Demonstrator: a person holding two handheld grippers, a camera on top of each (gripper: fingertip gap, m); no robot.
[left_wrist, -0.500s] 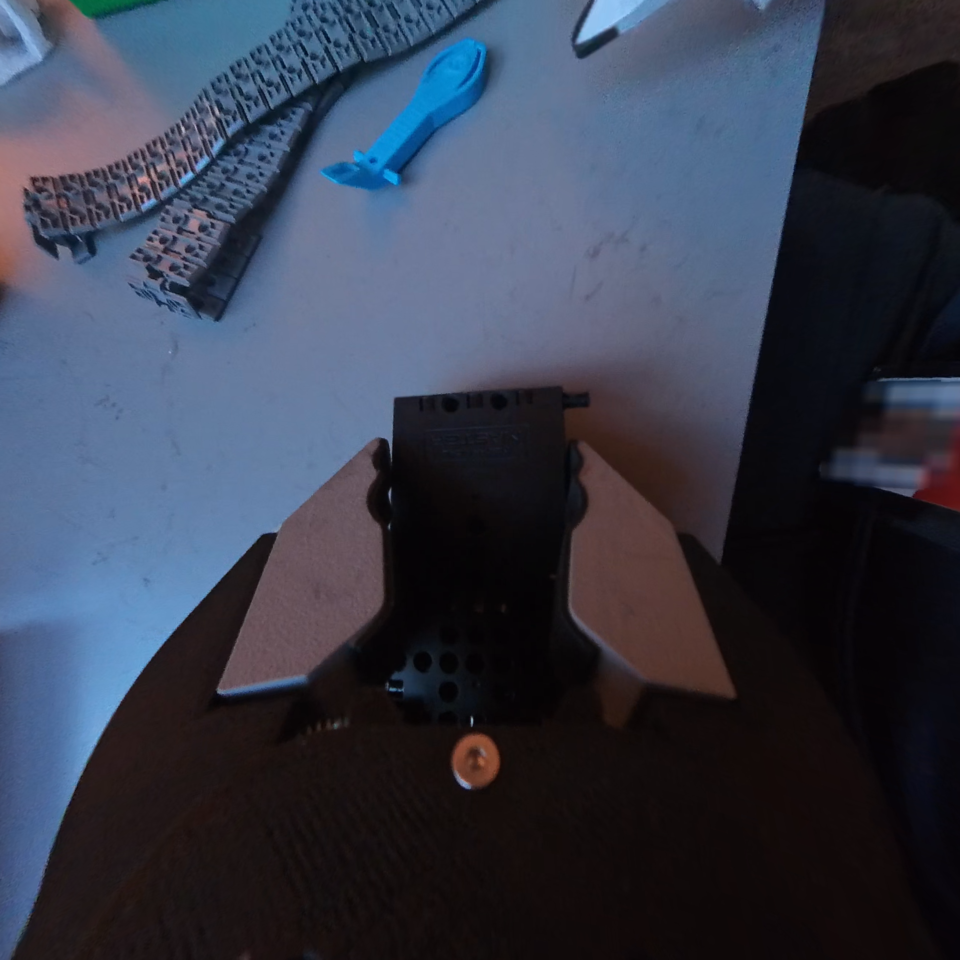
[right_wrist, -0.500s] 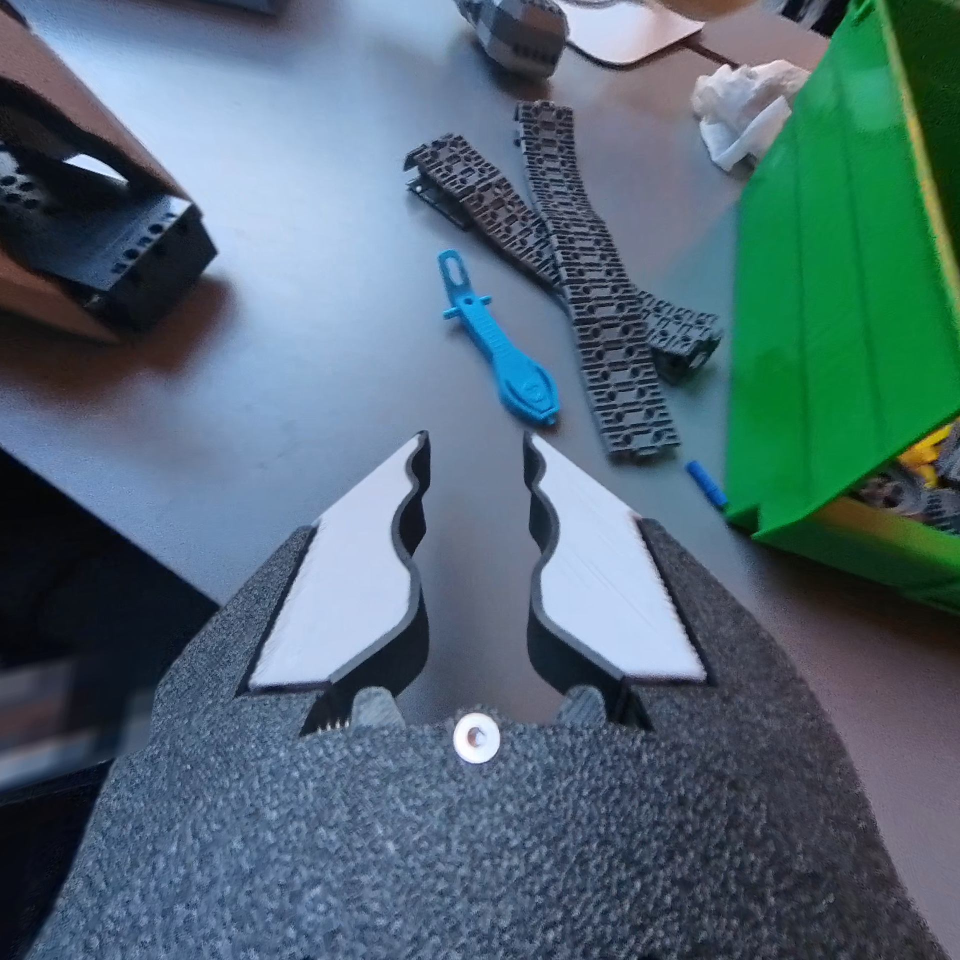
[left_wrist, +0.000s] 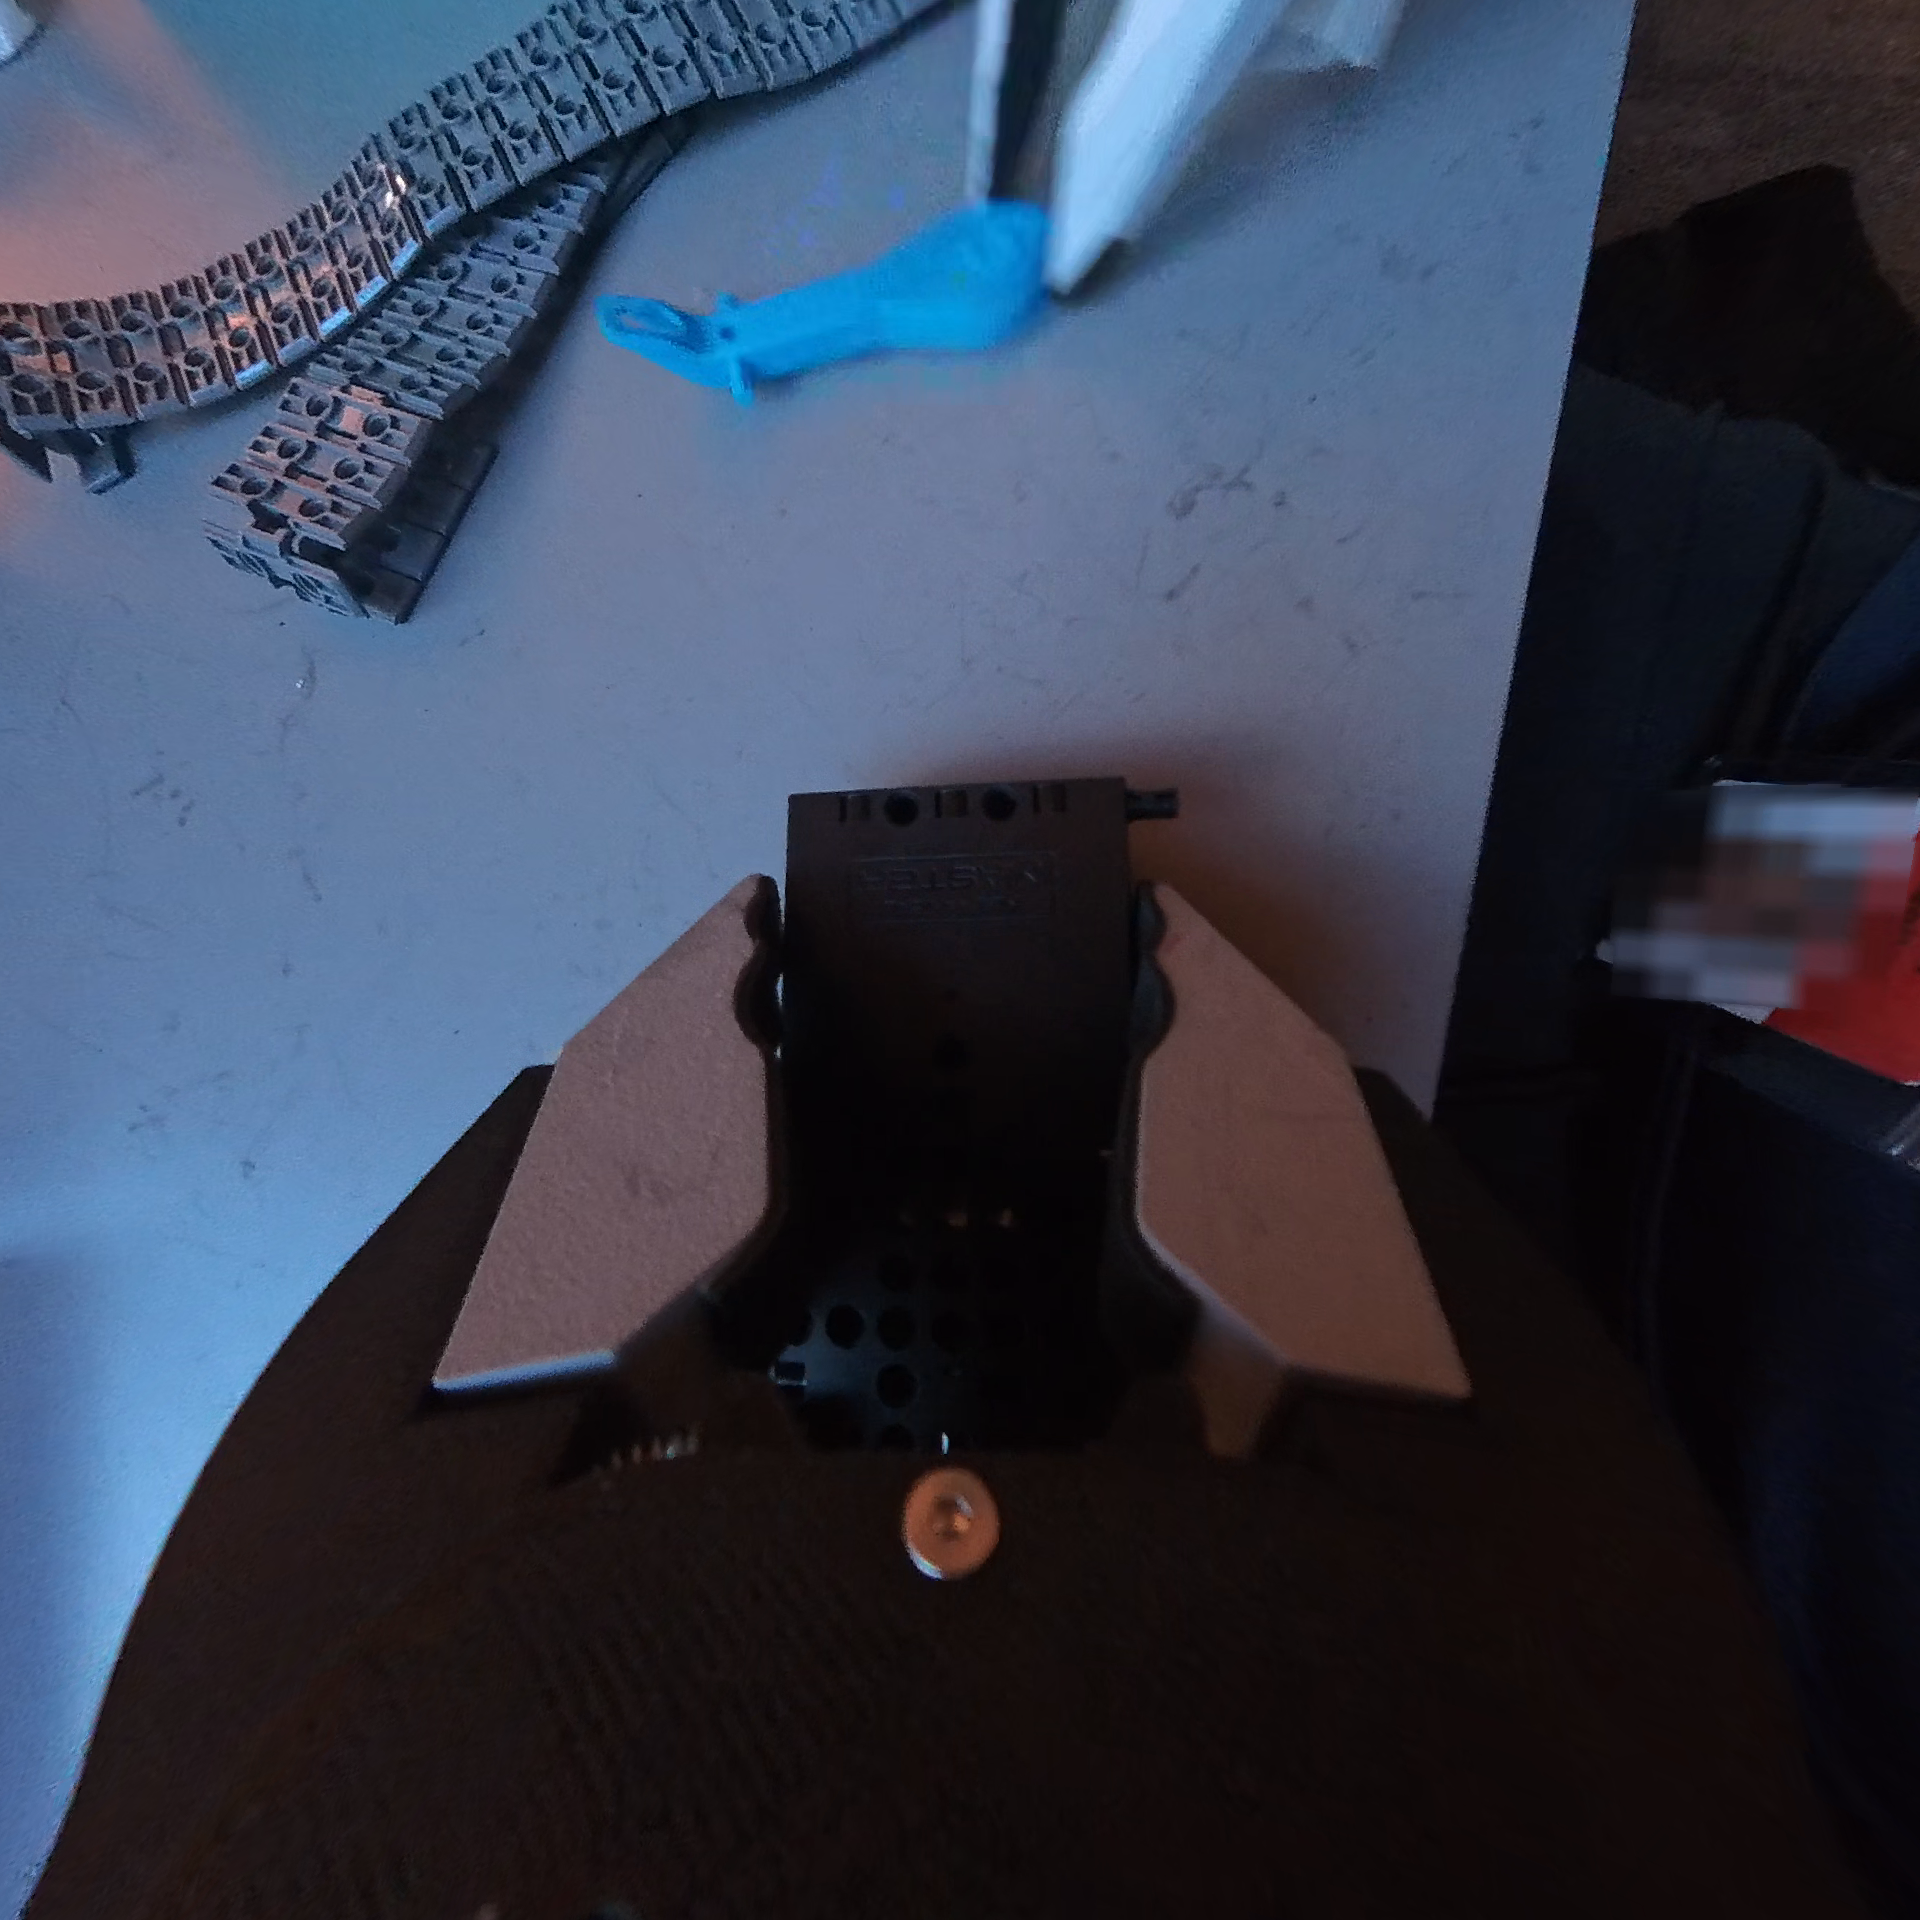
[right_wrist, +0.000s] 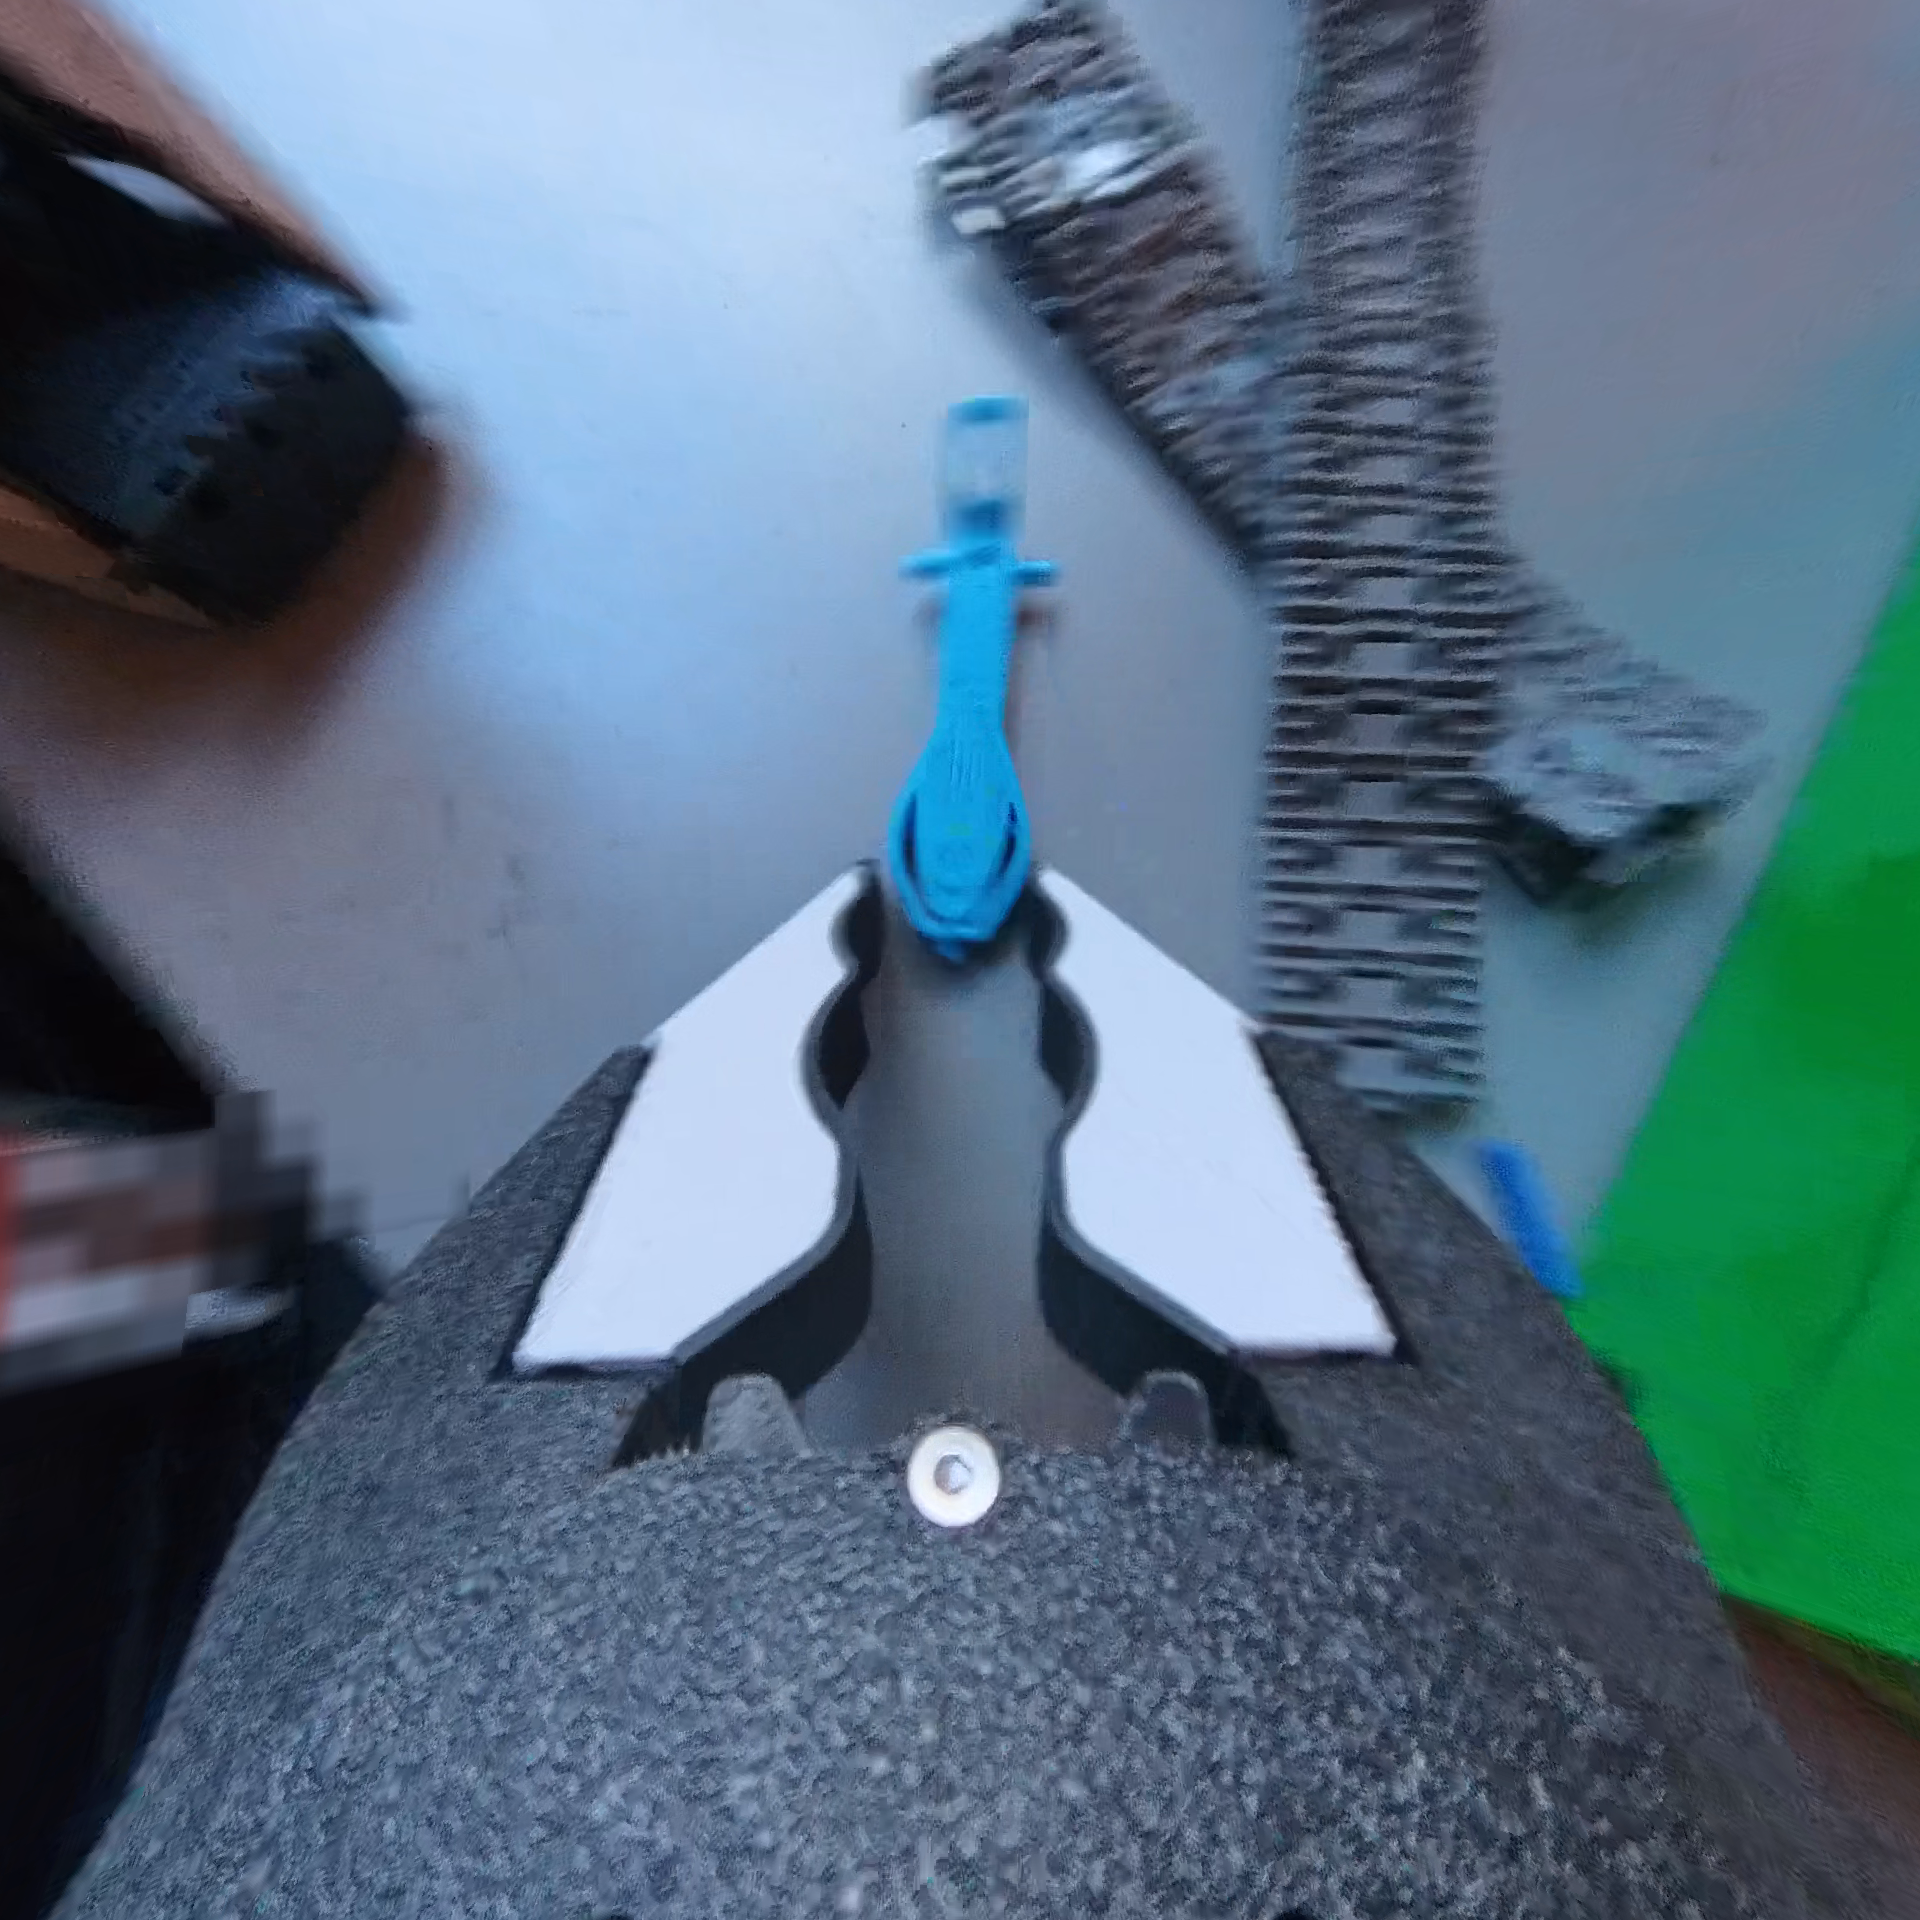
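two views are showing one relation. left wrist view: the left hand-held gripper (left_wrist: 956, 914) is pinching a black perforated block (left_wrist: 951, 997) bearing raised lettering; the blue tool (left_wrist: 831, 301) is lying far ahead. right wrist view: the right hand-held gripper (right_wrist: 958, 883), spread, is straddling that tool's bulb end, its long axis pointing straight ahead on the worktop (right_wrist: 644, 644).

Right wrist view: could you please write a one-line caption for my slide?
Open right gripper with its fingers around the rounded end of a blue plastic tool on a grey table, beside dark track strips.
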